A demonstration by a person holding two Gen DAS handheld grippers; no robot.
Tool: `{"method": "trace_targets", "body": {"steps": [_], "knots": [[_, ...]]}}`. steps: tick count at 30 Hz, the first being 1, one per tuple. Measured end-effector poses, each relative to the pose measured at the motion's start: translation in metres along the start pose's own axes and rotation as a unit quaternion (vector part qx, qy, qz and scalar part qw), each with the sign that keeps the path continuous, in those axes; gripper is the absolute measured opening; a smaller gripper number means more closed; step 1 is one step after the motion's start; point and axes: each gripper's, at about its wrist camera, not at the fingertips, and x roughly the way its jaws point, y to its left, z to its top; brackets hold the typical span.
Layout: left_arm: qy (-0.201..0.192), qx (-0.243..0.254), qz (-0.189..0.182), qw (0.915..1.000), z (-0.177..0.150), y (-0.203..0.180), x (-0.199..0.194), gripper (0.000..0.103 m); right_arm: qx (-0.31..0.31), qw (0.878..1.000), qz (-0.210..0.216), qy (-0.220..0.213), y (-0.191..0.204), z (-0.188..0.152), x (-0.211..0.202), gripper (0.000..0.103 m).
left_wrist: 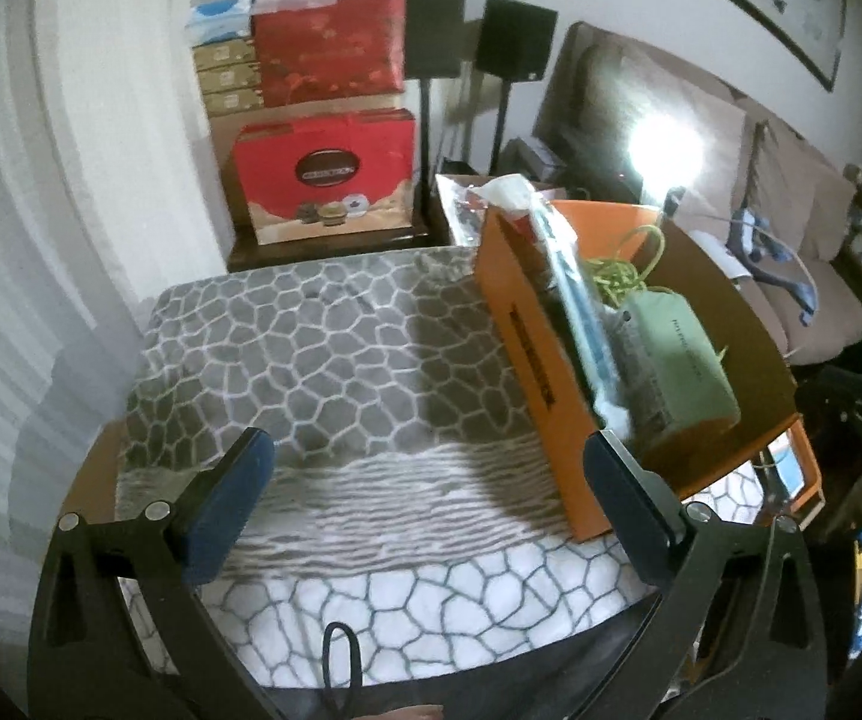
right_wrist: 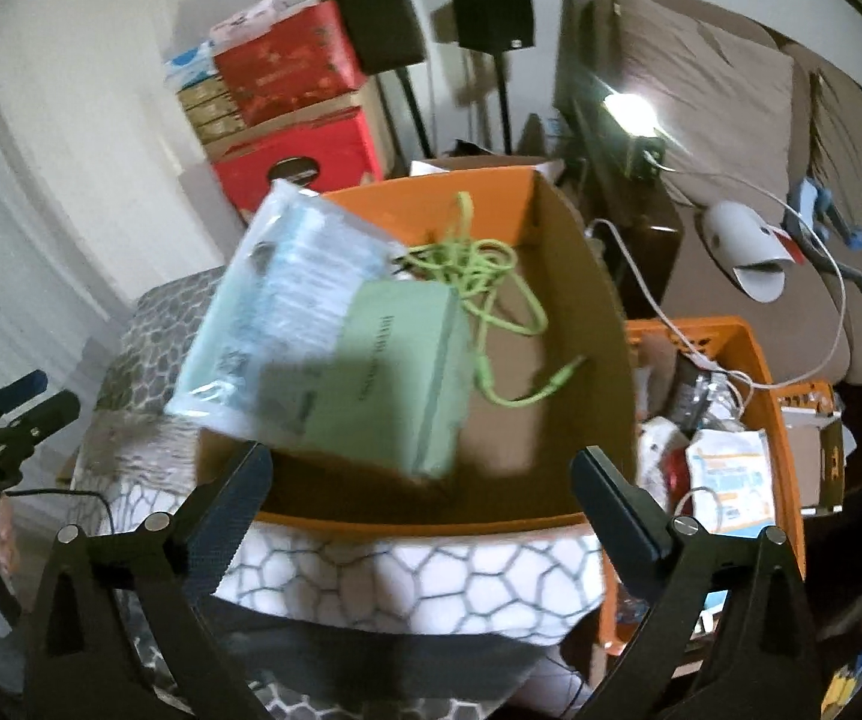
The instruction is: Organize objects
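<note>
Judging from how things lie, the packing step looks nearly done: the orange box on the patterned blanket already holds a green box, a clear plastic packet leaning over it, and a tangle of green cable. In the right wrist view the packet and green box are smeared, so it is hard to say whether they are settled or shifting; they appear to rest against the box's left wall.

Both grippers hang free. The right gripper sits just in front of the box's near rim with its jaws spread wide and nothing between them. The left gripper hovers over the bare stretch of blanket to the left of the box, jaws likewise wide and empty, its right finger close to the box's near corner.

An orange crate beside the box, lower and to the right, holds assorted packets, and a white cable trails into it from the sofa.

The next move probably calls for choosing another loose item, most likely from that crate, and closing one pair of jaws on it; otherwise, the leaning packet wants nudging flat so the contents sit tidily.
</note>
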Motion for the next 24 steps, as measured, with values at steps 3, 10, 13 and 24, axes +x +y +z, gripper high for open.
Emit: {"method": "trace_targets", "body": {"steps": [3, 10, 13, 24], "knots": [[0.000, -0.012, -0.002, 0.9999, -0.008, 0.007, -0.005, 0.103, -0.002, 1.000, 0.020, -0.007, 0.017, -0.008, -0.003, 0.102], [0.015, -0.014, -0.026, 0.9995, -0.028, 0.013, -0.014, 0.103, -0.015, 1.000, 0.022, -0.014, 0.052, -0.025, 0.000, 0.102], [0.008, -0.013, -0.021, 0.9997, -0.035, 0.012, -0.021, 0.103, -0.021, 1.000, 0.010, -0.015, 0.063, -0.034, 0.003, 0.102], [-0.007, -0.016, 0.003, 0.9998, -0.064, 0.012, -0.032, 0.103, -0.032, 0.998, -0.027, -0.041, 0.088, -0.064, -0.003, 0.102]]}}
